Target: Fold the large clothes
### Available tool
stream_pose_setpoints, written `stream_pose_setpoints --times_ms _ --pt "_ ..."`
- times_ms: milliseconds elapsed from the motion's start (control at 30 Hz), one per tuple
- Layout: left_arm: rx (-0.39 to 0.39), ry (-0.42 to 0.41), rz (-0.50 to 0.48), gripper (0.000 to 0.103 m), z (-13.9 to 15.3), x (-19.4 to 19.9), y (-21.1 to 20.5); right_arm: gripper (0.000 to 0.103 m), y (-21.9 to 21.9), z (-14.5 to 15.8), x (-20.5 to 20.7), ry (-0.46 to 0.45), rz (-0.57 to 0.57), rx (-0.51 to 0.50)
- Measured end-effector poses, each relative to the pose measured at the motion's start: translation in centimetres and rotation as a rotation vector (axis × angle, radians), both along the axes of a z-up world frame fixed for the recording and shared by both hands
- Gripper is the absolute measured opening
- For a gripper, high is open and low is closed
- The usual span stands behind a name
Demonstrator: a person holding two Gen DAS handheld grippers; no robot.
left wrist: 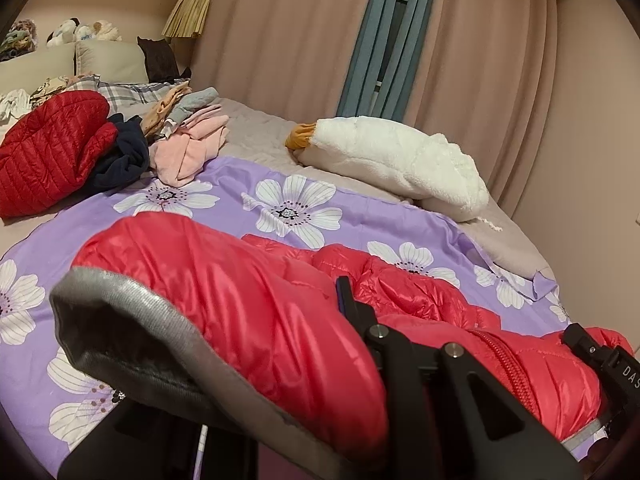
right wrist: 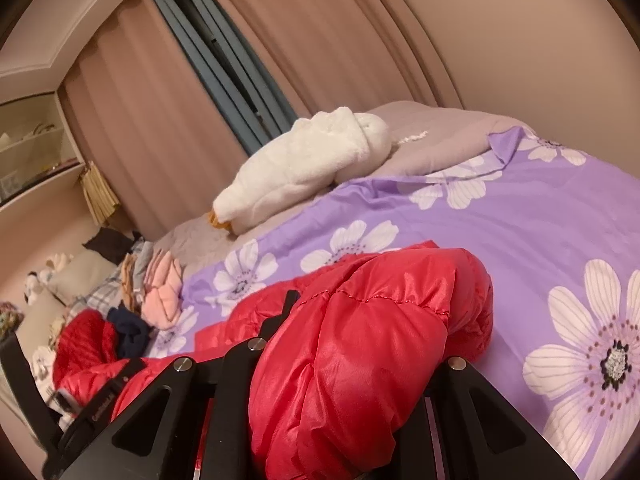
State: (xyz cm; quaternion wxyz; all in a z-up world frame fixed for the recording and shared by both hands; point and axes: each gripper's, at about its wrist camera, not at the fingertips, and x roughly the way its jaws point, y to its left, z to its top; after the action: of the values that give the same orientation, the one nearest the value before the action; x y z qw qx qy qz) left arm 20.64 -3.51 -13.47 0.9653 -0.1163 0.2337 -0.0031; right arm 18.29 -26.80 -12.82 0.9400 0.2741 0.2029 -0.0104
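Left wrist view: the left gripper (left wrist: 360,344) sits low in the frame, its jaws clamped on the red puffer jacket (left wrist: 248,280), whose grey-trimmed cuff (left wrist: 132,320) bulges toward the lens. In the right wrist view, the right gripper (right wrist: 344,360) is likewise closed on a thick fold of the same jacket (right wrist: 360,360), and the fabric spills over its fingers. The jacket lies on a purple floral sheet (left wrist: 240,184) spread over the bed. Beyond it, a dark red quilted jacket (left wrist: 52,152), a navy garment (left wrist: 124,156) and pink clothes (left wrist: 188,148) lie heaped together. A white plush goose (left wrist: 392,160) rests near the pink curtains (left wrist: 280,40).
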Motion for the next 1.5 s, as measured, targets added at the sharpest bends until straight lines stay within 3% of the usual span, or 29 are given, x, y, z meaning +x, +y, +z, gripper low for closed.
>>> stream_pose_setpoints --times_ms 300,500,900,1500 --pt "-0.016 -0.056 -0.001 0.017 0.7 -4.9 0.7 0.019 0.5 0.8 -4.1 -0.048 0.025 0.004" --pt "-0.035 -0.052 -0.014 0.017 1.3 -8.0 1.2 0.019 0.8 1.3 -7.0 -0.064 0.030 0.017" --pt "0.000 -0.056 -0.029 0.017 2.6 -12.5 0.8 0.019 1.0 2.7 -10.6 -0.080 0.021 0.010" --pt "-0.027 0.000 -0.007 0.018 1.4 -10.2 0.6 0.019 0.6 1.2 -9.5 -0.022 0.014 -0.018"
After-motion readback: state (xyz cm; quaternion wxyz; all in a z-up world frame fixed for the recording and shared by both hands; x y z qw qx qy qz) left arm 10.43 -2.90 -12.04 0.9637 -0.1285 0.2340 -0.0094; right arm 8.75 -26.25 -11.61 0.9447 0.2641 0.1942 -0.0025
